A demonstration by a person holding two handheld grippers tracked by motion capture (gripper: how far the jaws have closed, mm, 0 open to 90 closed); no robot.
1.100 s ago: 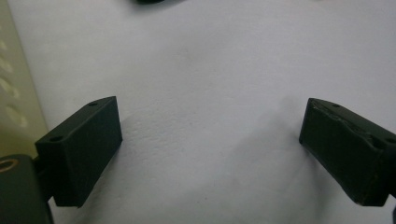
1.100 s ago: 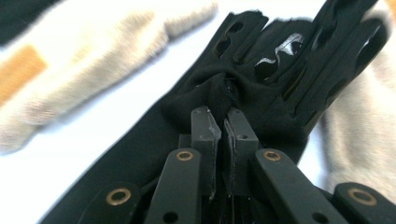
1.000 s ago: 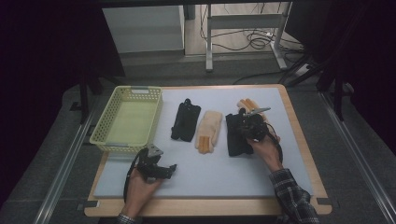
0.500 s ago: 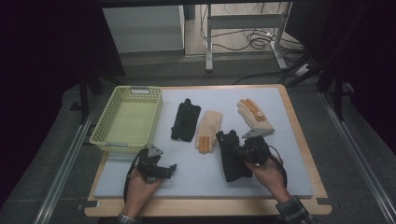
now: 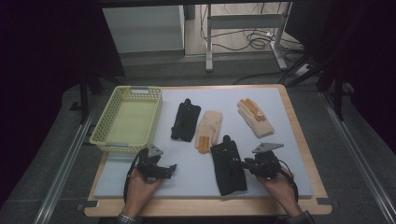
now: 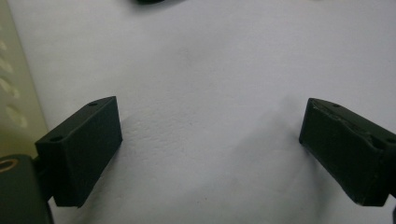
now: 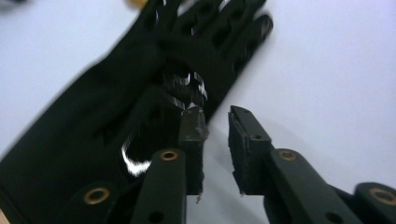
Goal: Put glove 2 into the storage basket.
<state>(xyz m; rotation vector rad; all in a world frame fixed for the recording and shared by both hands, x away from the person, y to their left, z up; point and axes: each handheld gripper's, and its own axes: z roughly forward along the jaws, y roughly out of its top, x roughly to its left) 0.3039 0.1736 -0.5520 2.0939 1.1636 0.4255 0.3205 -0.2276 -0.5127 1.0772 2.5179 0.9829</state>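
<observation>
Your right tool (image 5: 244,164) has just been opening; its jaws stand narrowly apart beside the black glove (image 5: 227,165), gripping nothing. The glove lies flat on the counter (image 5: 299,154), near front, fingers pointing away from you. No legible writing. Your left tool (image 6: 210,154) gapes wide, empty.

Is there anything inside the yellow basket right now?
No, the yellow basket sits with a bare bottom in the high view, and all four gloves lie outside it on the mat.

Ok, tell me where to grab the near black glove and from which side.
Take the near black glove at its right long edge, coming in from the right, where the right gripper sits with jaws slightly apart, just opened, nothing between them. The glove lies flat, so probably only an edge can be pinched, jaws tilted low onto the mat.
</observation>
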